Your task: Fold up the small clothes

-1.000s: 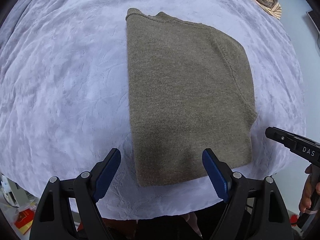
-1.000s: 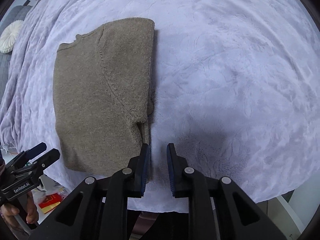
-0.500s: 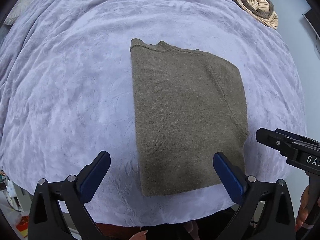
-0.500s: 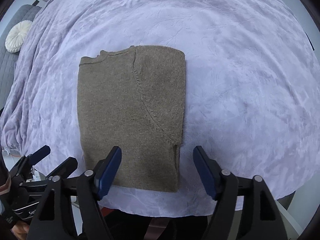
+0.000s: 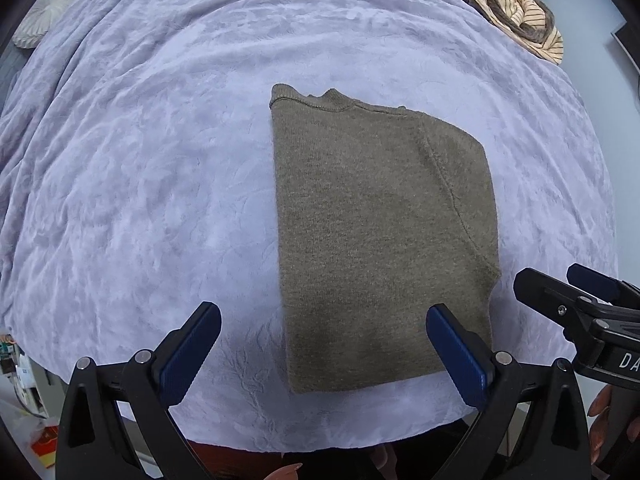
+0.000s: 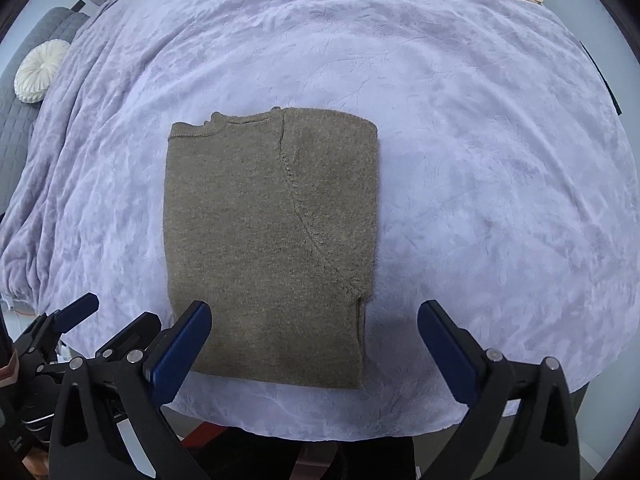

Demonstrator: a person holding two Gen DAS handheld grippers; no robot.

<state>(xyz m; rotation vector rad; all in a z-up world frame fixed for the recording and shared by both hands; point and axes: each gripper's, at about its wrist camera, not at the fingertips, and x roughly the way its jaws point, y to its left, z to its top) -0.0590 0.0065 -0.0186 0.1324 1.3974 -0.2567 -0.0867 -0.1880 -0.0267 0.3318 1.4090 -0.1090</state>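
A lavender plush blanket (image 6: 460, 128) covers the surface. At ten o'clock, a round white cushion (image 6: 38, 76) rests on grey quilted upholstery (image 6: 16, 128).

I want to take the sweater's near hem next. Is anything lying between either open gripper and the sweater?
Nothing visible does. The sweater lies bare on the blanket; left gripper and right gripper hang open above its near edge.
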